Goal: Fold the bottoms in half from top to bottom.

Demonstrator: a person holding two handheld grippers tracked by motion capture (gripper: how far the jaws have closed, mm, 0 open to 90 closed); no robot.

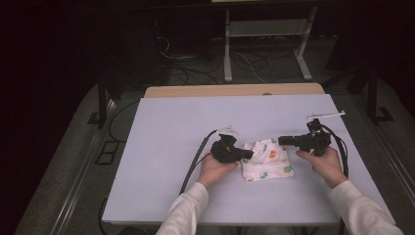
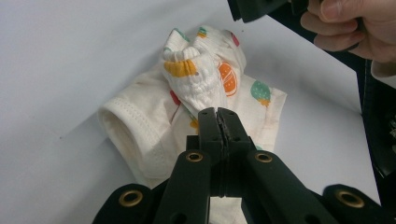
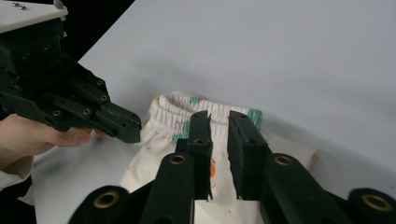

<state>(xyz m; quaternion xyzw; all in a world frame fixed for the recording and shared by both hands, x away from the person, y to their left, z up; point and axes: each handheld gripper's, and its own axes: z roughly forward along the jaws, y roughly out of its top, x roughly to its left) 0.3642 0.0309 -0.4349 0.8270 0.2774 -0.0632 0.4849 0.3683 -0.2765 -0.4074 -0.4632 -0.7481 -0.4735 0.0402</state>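
A person sits at the near edge of the desk [image 1: 161, 122], both white sleeves coming in over that edge, one black tool in each hand.

On the left, the left hand [image 1: 215, 169] holds the left gripper [image 1: 246, 154] low over the desk, a little left of the middle and nearer the near edge than the far one. Its cable [image 1: 195, 156] loops back toward the near edge. In the left gripper view its jaws are pressed together with no gap, and the tips sit on a bunched fold of the garment, which rises in a puckered ridge just beyond them; the tips seem to have that fold pinched.

The small garment [image 1: 266, 160] lies near the middle of the desk, between the two tools. It is cream cloth printed with orange, green and yellow shapes, loosely folded, with a stitched opening [image 2: 122, 126] toward the left in the left gripper view and a gathered elastic band [image 3: 187, 108] on the side away from the right tool.

On the right, the right hand [image 1: 325, 164] holds the right gripper [image 1: 282, 140] just off the garment's right side, pointing left toward it and lifted clear of the cloth. Its jaws stand narrowly apart, with a slim gap and nothing between them.

Toward the far right corner of the desk lies a thin pale strip [image 1: 325, 115].
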